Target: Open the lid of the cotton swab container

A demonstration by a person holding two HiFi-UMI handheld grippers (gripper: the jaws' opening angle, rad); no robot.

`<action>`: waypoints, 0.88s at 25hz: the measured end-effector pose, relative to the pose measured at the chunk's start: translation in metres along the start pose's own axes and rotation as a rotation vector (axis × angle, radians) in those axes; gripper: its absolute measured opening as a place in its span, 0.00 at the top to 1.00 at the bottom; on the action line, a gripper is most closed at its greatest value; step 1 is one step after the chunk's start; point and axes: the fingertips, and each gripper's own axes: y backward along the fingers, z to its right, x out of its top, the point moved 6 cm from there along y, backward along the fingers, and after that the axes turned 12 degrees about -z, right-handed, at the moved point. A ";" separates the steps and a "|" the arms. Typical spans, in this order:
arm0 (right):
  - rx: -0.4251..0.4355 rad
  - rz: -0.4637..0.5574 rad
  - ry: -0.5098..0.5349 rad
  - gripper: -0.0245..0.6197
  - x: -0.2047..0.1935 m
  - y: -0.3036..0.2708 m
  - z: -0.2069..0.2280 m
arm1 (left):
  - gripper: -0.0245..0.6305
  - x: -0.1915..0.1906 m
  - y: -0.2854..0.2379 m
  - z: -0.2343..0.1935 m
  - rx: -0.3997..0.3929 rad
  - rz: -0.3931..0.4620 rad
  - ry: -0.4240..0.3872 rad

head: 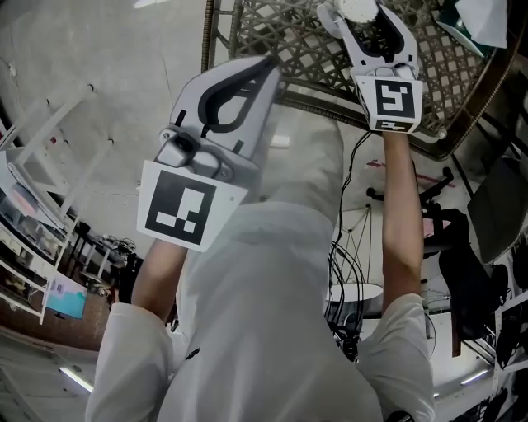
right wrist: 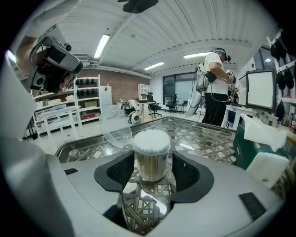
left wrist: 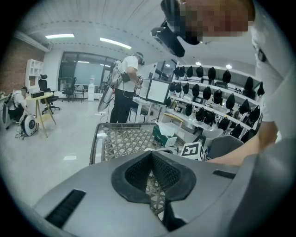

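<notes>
The cotton swab container (right wrist: 151, 159), a clear tub packed with white-tipped swabs, stands on the glass table (right wrist: 208, 134). Its clear lid (right wrist: 113, 126) is flipped up and leans back to the left. My right gripper (right wrist: 152, 172) has a pad close against each side of the tub. In the head view the right gripper (head: 363, 10) reaches over the table's far part. My left gripper (head: 268, 62) hovers at the table's near edge. Seen in its own view, the left gripper (left wrist: 151, 158) is shut with nothing in it, short of the tub.
The table (head: 305, 41) has a woven wicker lattice under glass and a metal rim. A green tissue box (right wrist: 252, 148) stands at its right side, also visible as the box (left wrist: 162, 134). A person (right wrist: 215, 88) stands beyond the table, with shelves and desks around the room.
</notes>
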 end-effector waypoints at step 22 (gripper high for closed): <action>-0.155 0.076 -0.079 0.65 0.059 0.149 -0.037 | 0.96 0.016 0.089 0.041 -0.038 0.099 -0.088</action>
